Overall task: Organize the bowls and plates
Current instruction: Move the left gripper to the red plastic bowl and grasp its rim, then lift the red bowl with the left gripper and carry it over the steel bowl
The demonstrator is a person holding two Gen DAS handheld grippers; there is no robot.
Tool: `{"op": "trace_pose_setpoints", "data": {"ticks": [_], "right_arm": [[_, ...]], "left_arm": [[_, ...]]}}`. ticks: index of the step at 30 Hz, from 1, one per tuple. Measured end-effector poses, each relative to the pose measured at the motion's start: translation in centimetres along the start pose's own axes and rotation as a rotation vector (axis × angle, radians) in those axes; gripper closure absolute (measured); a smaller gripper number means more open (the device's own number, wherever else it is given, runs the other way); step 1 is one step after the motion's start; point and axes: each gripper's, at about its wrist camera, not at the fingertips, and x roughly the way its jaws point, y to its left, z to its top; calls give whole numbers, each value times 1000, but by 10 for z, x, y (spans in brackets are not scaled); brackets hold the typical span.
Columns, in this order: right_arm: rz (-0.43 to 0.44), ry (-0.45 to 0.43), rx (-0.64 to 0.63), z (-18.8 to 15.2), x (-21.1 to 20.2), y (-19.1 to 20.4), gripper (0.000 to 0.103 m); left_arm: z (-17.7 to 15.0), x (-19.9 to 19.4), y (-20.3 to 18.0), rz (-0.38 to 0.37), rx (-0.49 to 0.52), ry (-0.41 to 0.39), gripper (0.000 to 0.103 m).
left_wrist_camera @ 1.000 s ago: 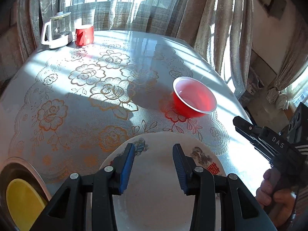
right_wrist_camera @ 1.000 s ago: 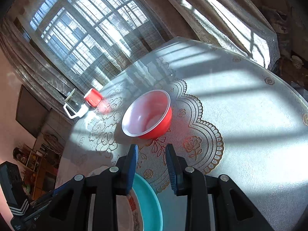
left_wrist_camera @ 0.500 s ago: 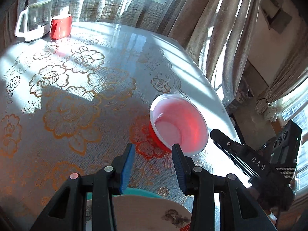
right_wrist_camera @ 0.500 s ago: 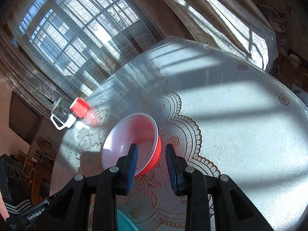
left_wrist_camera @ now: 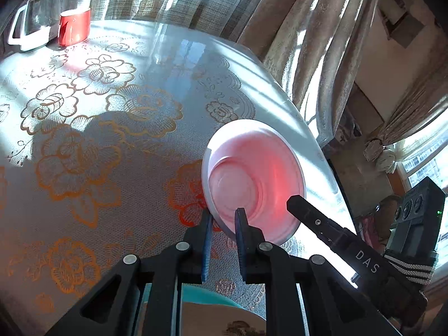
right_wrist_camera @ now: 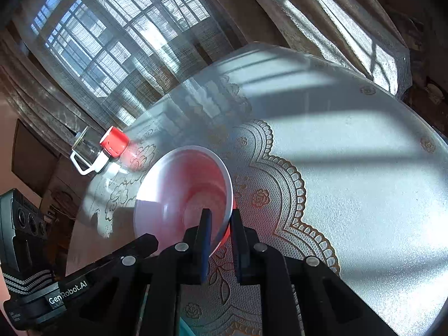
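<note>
On the lace-patterned tablecloth (left_wrist_camera: pixel 117 145): red bowl (left_wrist_camera: pixel 253 180), tilted. Left gripper (left_wrist_camera: pixel 223 218) closing across its near rim; right gripper (right_wrist_camera: pixel 219 219), lettered "DAS", clamped on the opposite rim. "GenRobot.AI" readable on the left gripper's body.

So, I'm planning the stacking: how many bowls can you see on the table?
1. A red bowl with a white rim sits near the table edge, its rim between the fingers of both grippers. A teal dish under a patterned plate at the frame's bottom might be another; it's mostly hidden.
</note>
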Motion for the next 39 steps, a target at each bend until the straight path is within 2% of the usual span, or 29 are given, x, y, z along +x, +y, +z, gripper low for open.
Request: {"op": "trace_pose_setpoints", "data": {"ticks": [14, 18, 29, 34, 39], "right_arm": [[86, 7, -90, -23, -15, 58, 90], [117, 7, -112, -31, -22, 74, 90], [181, 30, -160, -62, -32, 112, 90], [204, 43, -193, -79, -36, 125, 90], [228, 54, -209, -94, -39, 138, 90]], "left_arm": [[-27, -77, 19, 91, 14, -140, 87], [-37, -101, 27, 94, 10, -178, 87], [-73, -145, 51, 139, -29, -229, 87], [-89, -164, 56, 189, -30, -269, 87], [-100, -179, 66, 195, -54, -287, 87]]}}
